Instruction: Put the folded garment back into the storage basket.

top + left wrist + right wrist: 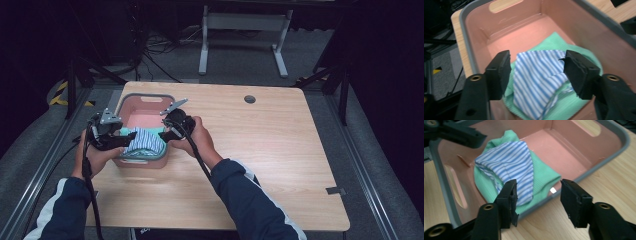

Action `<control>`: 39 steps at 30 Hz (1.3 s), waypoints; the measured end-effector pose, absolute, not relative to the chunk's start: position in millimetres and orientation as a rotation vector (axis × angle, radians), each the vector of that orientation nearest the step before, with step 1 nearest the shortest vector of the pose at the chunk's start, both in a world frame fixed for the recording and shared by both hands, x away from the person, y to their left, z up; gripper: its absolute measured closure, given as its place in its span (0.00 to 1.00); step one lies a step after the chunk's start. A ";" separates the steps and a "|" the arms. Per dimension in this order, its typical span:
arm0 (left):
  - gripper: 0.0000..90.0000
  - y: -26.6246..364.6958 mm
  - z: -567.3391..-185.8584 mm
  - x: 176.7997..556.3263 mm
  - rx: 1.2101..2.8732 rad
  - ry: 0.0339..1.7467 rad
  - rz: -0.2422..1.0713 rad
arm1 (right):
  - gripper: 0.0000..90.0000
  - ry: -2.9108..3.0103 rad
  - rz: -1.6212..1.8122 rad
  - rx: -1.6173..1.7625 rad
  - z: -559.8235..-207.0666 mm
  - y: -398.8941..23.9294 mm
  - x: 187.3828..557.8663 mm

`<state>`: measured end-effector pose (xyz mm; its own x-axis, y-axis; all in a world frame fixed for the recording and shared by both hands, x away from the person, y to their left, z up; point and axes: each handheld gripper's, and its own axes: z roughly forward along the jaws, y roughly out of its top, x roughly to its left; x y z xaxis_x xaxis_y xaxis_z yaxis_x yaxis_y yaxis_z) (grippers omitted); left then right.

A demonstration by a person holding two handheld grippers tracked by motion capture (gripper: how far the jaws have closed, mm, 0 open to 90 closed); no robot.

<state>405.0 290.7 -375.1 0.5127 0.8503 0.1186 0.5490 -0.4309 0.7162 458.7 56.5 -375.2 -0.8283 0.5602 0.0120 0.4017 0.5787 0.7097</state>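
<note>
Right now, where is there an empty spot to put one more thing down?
Inside the pink bin, the far half of the floor is bare, bordered by the far wall with the handle slot. The near half is crowded: the striped cloth lies on the green cloth, with both grippers beside them. The table right of the bin is wide open.
</note>
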 end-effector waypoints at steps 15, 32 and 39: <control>0.27 244.5 -365.6 379.2 2.162 0.967 0.605 | 0.36 2.536 0.965 0.698 -362.3 -7.7 441.1; 0.28 196.0 -378.7 357.4 2.286 0.791 0.596 | 0.36 2.500 0.908 0.721 -371.7 -65.7 415.4; 0.27 176.9 -396.4 352.0 2.330 0.730 0.563 | 0.37 2.477 0.919 0.773 -381.5 -93.3 403.6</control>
<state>352.0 176.9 -396.4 0.7556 0.6224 0.2042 0.3552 -0.6512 0.6706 403.6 -93.3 -381.5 -0.7737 0.6128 -0.1606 0.3598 0.6337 0.6849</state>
